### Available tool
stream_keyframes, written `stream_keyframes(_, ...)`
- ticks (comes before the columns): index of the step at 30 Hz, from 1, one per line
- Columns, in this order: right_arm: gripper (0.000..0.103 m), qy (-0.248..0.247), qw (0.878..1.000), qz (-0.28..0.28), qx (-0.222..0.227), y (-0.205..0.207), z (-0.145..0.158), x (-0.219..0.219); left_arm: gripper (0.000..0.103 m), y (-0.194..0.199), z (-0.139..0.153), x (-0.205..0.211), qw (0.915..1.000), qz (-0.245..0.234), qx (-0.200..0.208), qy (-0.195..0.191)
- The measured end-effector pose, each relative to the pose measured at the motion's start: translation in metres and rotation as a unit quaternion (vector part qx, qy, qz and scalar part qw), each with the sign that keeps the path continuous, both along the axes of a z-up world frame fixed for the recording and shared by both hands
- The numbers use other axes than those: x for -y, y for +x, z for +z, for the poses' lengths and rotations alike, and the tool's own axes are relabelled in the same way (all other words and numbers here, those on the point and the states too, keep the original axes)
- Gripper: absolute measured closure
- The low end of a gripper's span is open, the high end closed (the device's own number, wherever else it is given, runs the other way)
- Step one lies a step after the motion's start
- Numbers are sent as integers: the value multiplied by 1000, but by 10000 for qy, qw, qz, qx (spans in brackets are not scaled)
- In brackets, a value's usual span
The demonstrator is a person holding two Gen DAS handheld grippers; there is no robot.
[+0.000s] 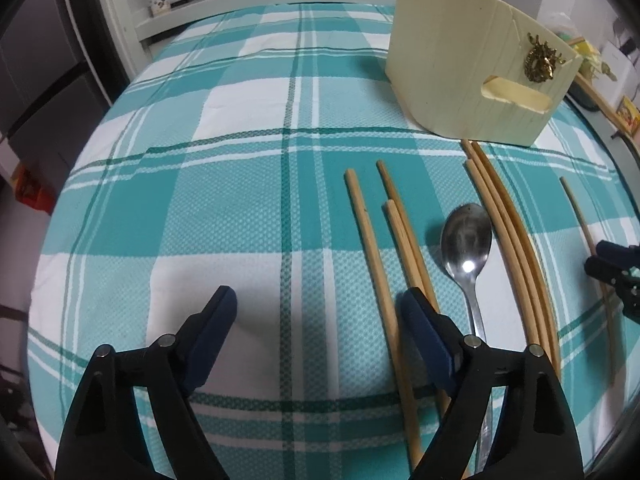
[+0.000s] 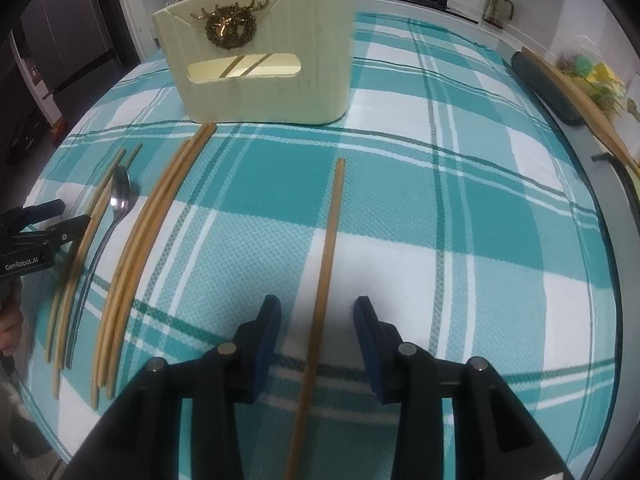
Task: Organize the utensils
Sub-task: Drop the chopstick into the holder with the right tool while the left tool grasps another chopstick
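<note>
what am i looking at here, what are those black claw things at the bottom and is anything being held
Those are two hand-held grippers, each worked by a person, with a wide-angle camera looking along its fingers. One picture comes from the left gripper, the other from the right gripper.

Both look down at a table with a teal checked cloth. On it lie loose wooden chopsticks, a metal spoon and a cream holder with a gold ornament; chopsticks already inside show through its slot.

Nothing is held. The left gripper is open over bare cloth. The right one is open around a single chopstick, its pads not touching it.
</note>
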State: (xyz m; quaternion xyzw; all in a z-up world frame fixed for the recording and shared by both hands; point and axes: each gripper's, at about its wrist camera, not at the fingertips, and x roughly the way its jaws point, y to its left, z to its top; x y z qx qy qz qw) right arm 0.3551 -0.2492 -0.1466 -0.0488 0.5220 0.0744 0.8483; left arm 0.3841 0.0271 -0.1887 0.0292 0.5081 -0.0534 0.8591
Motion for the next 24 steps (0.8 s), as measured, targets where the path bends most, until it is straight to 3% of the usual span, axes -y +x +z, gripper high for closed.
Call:
stream_keyframes(2, 62, -82, 9999, 87, -6, 19, 1, -7, 32, 8, 2, 3, 10000, -54, -58, 17)
stream_keyframes(6, 65, -119, 9998, 125, -50, 57, 0, -18, 63, 22, 6, 13, 9998, -162, -139, 25)
stream_keyframes(9, 89, -120, 9998, 129, -12, 74, 1, -21, 96, 29, 7, 18, 9997, -227, -76, 3)
stream_keyframes(10, 97, -87, 9999, 97, -19, 78, 1, -20, 98, 31, 7, 18, 9997, -229, -59, -55)
stream_keyframes(15, 97, 504, 9987, -74, 69, 75, 12, -4, 98, 20, 24, 7, 9989, -108, 218, -397)
stream_keyframes(24, 97, 1218, 9889, 156, 832, 12, 96, 10, 98, -36, 114, -18, 9869, -134, 1208, -1063)
